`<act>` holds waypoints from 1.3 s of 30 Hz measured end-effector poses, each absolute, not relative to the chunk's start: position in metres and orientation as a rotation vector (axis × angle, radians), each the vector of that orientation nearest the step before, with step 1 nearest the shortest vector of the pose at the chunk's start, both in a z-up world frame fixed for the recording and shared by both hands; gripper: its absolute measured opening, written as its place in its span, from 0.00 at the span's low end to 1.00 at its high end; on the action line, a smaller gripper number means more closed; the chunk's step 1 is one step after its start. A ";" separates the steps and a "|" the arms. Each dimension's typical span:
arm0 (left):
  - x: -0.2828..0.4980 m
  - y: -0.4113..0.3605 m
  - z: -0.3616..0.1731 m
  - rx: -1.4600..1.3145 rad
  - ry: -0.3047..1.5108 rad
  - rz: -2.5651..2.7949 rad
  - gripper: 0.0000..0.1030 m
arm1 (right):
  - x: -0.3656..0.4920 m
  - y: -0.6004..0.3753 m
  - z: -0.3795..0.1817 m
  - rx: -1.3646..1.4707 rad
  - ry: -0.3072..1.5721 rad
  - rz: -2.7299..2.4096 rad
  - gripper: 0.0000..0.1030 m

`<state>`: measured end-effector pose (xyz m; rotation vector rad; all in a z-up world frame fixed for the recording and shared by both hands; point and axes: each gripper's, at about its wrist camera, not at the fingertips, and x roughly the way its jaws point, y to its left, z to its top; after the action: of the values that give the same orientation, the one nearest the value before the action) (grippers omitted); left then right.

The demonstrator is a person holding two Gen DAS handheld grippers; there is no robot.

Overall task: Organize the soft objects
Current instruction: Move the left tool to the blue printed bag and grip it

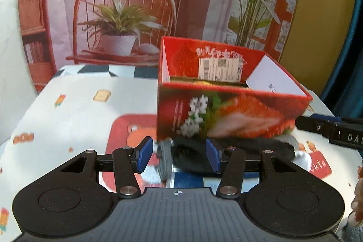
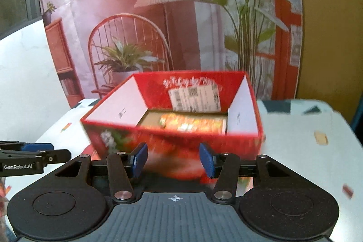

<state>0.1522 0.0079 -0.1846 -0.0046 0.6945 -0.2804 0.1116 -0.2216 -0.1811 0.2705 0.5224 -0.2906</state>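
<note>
1. Left gripper [image 1: 179,154]: blue pads apart, jaws released. A dark sock [image 1: 192,157] with a grey cuff lies between them on the table; no pad visibly presses it, though the right pad sits just at the fabric, so contact there is unclear.
2. The sock stretches right along the foot of the red strawberry box [image 1: 226,112], its far end grey and white, blurred.
3. Right gripper [image 2: 173,159]: jaws parted, nothing gripped; only the box's front wall shows behind the gap.
4. The red strawberry box [image 2: 177,140] is open-topped and stands on the patterned tablecloth [image 1: 74,110]. A white shipping label [image 2: 195,98] is on its inner back wall; something orange and printed lies on its floor, too blurred to name.
5. In the right wrist view the left gripper's tip [image 2: 37,147] pokes in at the left edge, beside the box.
6. In the left wrist view the right gripper's black body [image 1: 335,130] shows at the right edge, near the box corner.
7. Behind the table hangs a printed backdrop [image 1: 127,3] with chair, lamp and plants.
</note>
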 end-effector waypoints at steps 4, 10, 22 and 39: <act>0.137 0.016 -0.194 -0.026 0.716 -0.279 0.52 | 0.093 -0.203 -0.196 0.293 0.553 -0.294 0.46; 0.119 0.024 -0.202 -0.040 0.728 -0.279 0.52 | 0.071 -0.183 -0.214 0.329 0.606 -0.284 0.46; 0.112 0.025 -0.200 -0.059 0.728 -0.262 0.52 | 0.063 -0.177 -0.218 0.357 0.627 -0.280 0.45; 0.111 0.043 -0.222 -0.165 0.809 -0.260 0.52 | 0.060 -0.163 -0.214 0.350 0.658 -0.231 0.45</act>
<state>0.1109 0.0431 -0.2219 -0.1651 0.8089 -0.2596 0.0598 -0.1628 -0.2144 0.3499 0.6580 -0.2309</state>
